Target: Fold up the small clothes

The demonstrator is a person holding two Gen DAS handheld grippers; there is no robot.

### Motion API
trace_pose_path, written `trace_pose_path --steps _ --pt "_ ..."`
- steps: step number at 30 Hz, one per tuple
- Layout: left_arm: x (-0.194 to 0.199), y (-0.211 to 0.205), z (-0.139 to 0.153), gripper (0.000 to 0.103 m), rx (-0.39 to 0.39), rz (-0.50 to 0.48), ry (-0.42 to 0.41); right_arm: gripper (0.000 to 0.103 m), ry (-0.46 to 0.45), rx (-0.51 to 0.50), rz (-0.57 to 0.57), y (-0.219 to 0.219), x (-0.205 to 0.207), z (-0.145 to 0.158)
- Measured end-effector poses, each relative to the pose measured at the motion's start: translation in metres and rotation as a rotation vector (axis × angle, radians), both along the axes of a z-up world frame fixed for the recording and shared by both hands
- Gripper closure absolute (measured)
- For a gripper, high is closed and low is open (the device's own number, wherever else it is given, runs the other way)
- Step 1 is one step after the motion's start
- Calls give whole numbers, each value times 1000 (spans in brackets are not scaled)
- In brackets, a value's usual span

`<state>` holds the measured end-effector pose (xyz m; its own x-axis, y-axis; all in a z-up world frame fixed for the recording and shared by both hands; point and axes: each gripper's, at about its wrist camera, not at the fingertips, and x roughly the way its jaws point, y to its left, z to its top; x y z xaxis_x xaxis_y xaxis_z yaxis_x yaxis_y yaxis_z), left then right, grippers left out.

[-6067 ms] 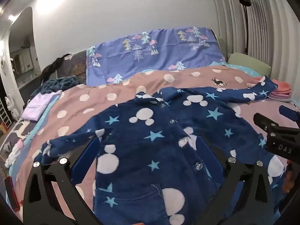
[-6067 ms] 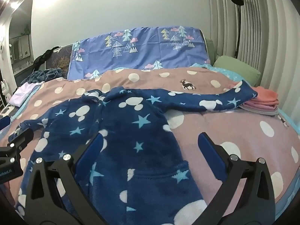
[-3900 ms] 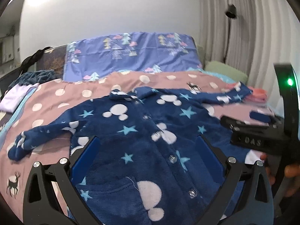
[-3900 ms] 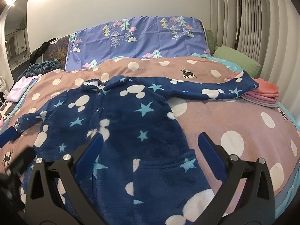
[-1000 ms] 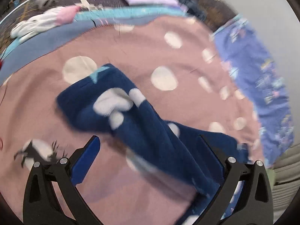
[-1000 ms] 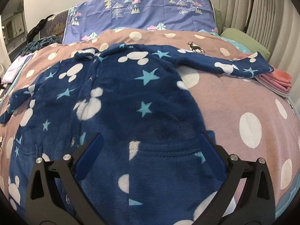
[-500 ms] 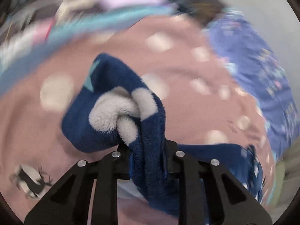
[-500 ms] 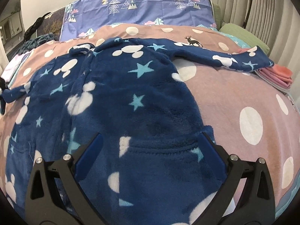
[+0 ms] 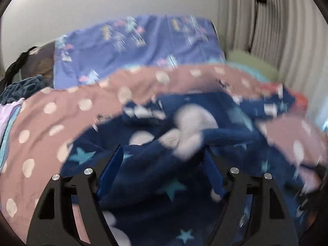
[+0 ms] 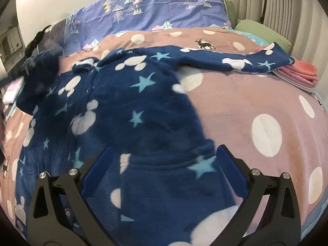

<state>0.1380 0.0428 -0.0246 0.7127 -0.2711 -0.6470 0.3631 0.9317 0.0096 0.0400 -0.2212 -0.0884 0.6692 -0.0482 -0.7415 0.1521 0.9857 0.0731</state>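
Observation:
A dark blue fleece pyjama top [image 10: 131, 106] with stars and white mouse-head shapes lies front up on the pink polka-dot blanket [image 10: 266, 123]. In the blurred left wrist view its left sleeve cuff [image 9: 190, 131] lies just ahead of my left gripper [image 9: 162, 168], over the top's chest. The jaws are opening and the pads do not press the sleeve. In the right wrist view that sleeve [image 10: 39, 78] shows bunched at the far left. The right sleeve [image 10: 235, 61] stretches out to the right. My right gripper [image 10: 162, 168] hangs open over the hem and pocket.
A stack of folded pink clothes [image 10: 297, 73] sits under the right cuff at the bed's right edge. A green pillow [image 10: 262, 32] and a blue tree-print pillowcase [image 10: 147, 10] lie at the head. A lilac cloth [image 9: 8, 112] lies at the left edge.
My left gripper shut on the left sleeve cuff, swung it across over the top's body while rolling upright, and its jaws have come apart. The right gripper has crept forward a little.

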Motion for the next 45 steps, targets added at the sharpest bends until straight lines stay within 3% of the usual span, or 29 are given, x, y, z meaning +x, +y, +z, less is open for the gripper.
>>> trace_pose_path --steps 5,10,12,17,19,21,22,23,24,25,27,28,31,33,35,37,40,44,45 --pt "-10 28 -28 21 23 64 68 2 -28 146 18 -16 5 6" --pt "-22 58 -42 14 75 133 57 43 -15 274 111 -11 32 9" --pt "-24 75 -50 14 114 183 49 48 6 311 178 -3 52 9" --pt "-20 118 -63 14 91 308 99 45 80 387 254 21 113 -1" --pt "-12 130 -69 14 98 357 98 32 119 423 259 29 133 -11" --pt "-3 138 -73 14 94 397 105 30 180 413 265 44 156 -30" --pt "3 143 -76 14 79 416 114 35 192 404 261 48 162 -37" --pt "10 148 -78 14 57 440 126 48 179 376 245 54 168 -40" --pt "15 151 -80 14 44 454 132 90 159 353 242 60 170 -38" --pt "18 152 -82 14 37 465 135 92 151 351 273 66 173 -32" --pt "26 154 -84 14 34 490 144 92 73 377 325 69 174 -4" --pt "28 153 -85 14 36 493 145 92 -19 332 318 67 170 21" --pt "26 148 -86 8 80 497 125 91 -177 206 263 51 169 64" --pt "25 144 -87 7 112 490 112 81 -153 131 225 40 186 58" --pt "23 141 -90 7 144 501 112 75 -46 75 187 32 206 33" --pt "18 140 -91 7 154 501 111 75 24 136 168 22 211 12" --pt "9 139 -85 7 157 481 106 74 7 301 151 5 198 1" --pt "-10 138 -63 8 103 428 75 72 -3 324 234 14 177 4" --pt "-15 136 -55 15 68 404 52 72 -13 331 270 19 172 7"
